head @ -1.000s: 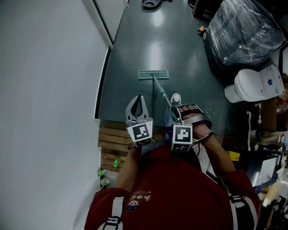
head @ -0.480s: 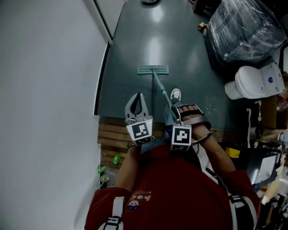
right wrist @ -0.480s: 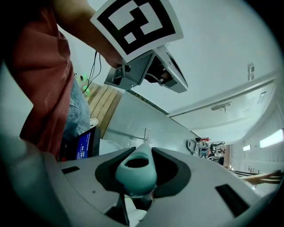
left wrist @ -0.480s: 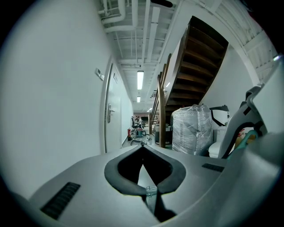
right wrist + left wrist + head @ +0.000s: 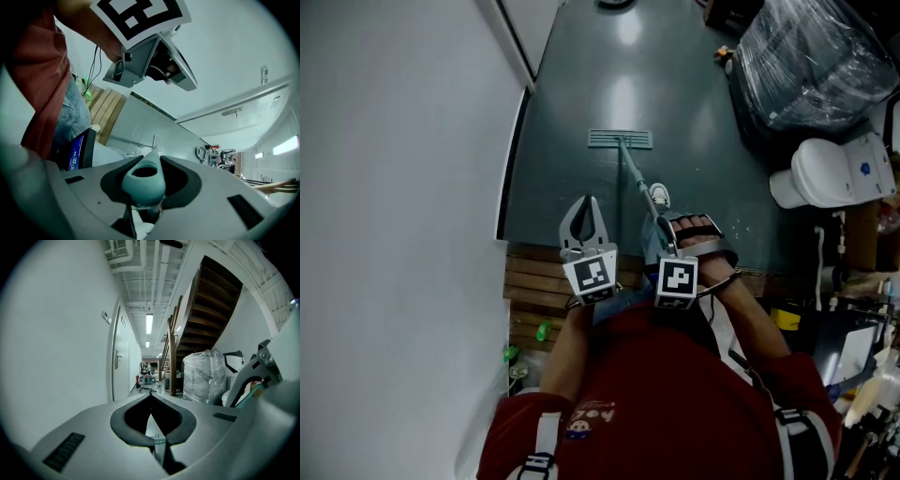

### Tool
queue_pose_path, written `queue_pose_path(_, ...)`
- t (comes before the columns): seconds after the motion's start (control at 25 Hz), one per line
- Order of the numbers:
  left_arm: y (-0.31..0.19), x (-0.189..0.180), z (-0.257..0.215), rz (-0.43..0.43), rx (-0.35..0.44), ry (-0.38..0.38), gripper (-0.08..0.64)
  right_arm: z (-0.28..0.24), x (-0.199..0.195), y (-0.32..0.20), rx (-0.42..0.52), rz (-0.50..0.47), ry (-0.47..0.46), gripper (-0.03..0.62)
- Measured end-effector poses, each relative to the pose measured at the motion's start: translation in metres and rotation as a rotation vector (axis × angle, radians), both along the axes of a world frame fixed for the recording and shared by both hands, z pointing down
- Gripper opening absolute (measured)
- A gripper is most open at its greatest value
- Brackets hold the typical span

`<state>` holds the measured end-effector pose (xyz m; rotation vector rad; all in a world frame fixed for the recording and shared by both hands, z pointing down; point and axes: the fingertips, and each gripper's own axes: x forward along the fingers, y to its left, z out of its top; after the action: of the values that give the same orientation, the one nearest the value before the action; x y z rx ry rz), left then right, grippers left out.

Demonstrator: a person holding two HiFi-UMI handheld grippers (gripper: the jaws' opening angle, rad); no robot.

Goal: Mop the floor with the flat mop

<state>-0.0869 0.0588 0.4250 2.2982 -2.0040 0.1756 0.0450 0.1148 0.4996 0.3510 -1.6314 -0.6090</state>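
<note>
Currently the right tool (image 5: 666, 236) is clamped on the teal handle (image 5: 143, 180) of the flat mop (image 5: 621, 139), whose head lies flat on the grey floor (image 5: 694, 94) just ahead of a white shoe (image 5: 659, 195). Beside it the left tool (image 5: 586, 208) hangs off the handle, pads pressed together on nothing. Print on the blue label (image 5: 77, 151) by the person's leg is too small to read.
</note>
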Motion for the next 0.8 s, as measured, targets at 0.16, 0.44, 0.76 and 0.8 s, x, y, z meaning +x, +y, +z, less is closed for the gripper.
queue_pose_path(0.16,-0.006,-0.005,0.001,-0.019,0.003,-0.003,0.015,0.003,-0.002,-0.012,0.015,-0.013,-0.001,0.12)
queue_pose_path(0.44,-0.022,-0.013,0.003,-0.026,0.0,0.004,0.015,0.011,-0.003,-0.037,0.019,-0.026,0.009,0.12)
queue_pose_path(0.76,-0.04,-0.009,0.012,-0.026,-0.014,0.001,0.015,0.021,0.0,-0.063,0.008,-0.044,0.007,0.12)
queue_pose_path(0.8,-0.042,-0.009,0.013,-0.025,-0.015,0.001,0.015,0.022,0.0,-0.066,0.007,-0.045,0.006,0.12)
